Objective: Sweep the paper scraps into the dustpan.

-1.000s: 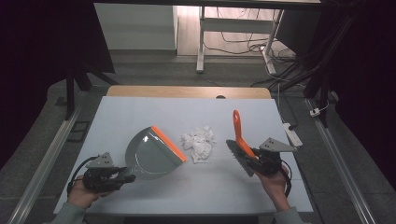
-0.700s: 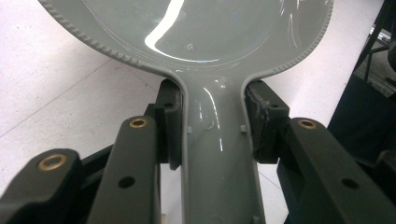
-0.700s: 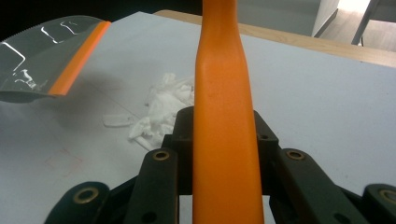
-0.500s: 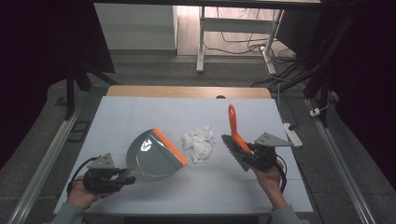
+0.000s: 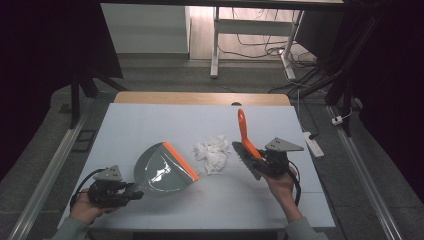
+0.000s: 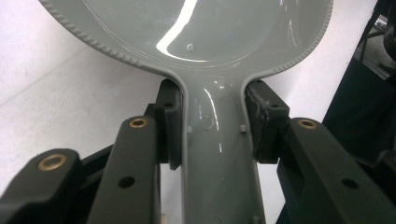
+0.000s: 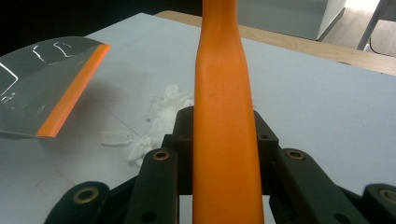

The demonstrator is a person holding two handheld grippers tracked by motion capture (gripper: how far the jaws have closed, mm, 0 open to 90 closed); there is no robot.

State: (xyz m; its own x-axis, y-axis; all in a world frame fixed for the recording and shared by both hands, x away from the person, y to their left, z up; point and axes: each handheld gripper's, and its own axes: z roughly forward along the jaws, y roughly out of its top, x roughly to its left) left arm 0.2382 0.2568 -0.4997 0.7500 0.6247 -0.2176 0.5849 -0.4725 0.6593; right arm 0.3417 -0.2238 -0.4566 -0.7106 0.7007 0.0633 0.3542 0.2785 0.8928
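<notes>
- Left gripper [image 5: 131,192], lower left of high view, clenched on grey dustpan [image 5: 162,170] handle; pads squeeze both handle sides in left gripper view.
- Right gripper [image 5: 260,160], right of centre, grasping orange brush [image 5: 245,135] handle, bristles facing left.
- Crumpled white paper [image 5: 212,152] at table [image 5: 300,200] centre, between dustpan's orange lip and brush.

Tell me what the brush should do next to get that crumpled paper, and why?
Probably sweep the brush toward the dustpan. The right gripper is shut on its orange handle, and its bristles sit just beside the crumpled paper. The paper lies between the brush and the dustpan's orange lip, which faces it, while the left gripper is shut on the dustpan's handle. One short push should slide the paper in.
</notes>
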